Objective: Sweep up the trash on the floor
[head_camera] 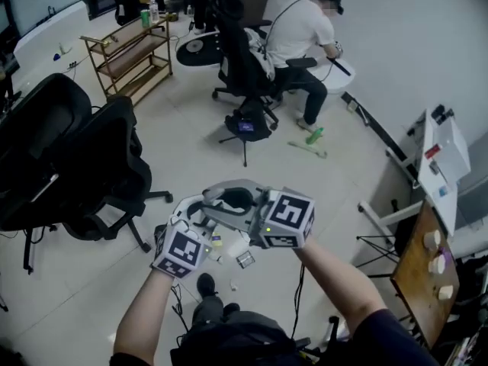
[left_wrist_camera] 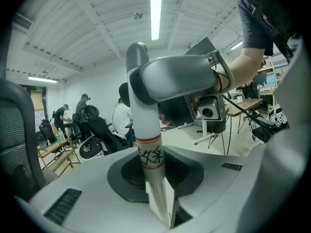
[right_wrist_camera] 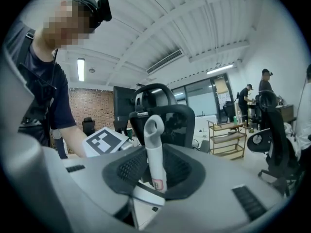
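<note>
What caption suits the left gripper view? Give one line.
Left gripper shut on a pale, red-banded handle, with a busy office behind.

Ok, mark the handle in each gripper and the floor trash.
left handle (left_wrist_camera: pixel 149 154): left gripper view, striped band.
right handle (right_wrist_camera: pixel 156 164): right gripper view, mid shaft.
trash (head_camera: pixel 245 259): head view, small grey piece.

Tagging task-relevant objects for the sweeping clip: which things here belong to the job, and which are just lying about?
In the job:
left tool, shut on a white handle with red bands
right tool, shut on a white loop-topped handle
litter scraps on the floor under them

Lying about:
black office chairs
wooden shelf rack
tripod
wooden desk
</note>
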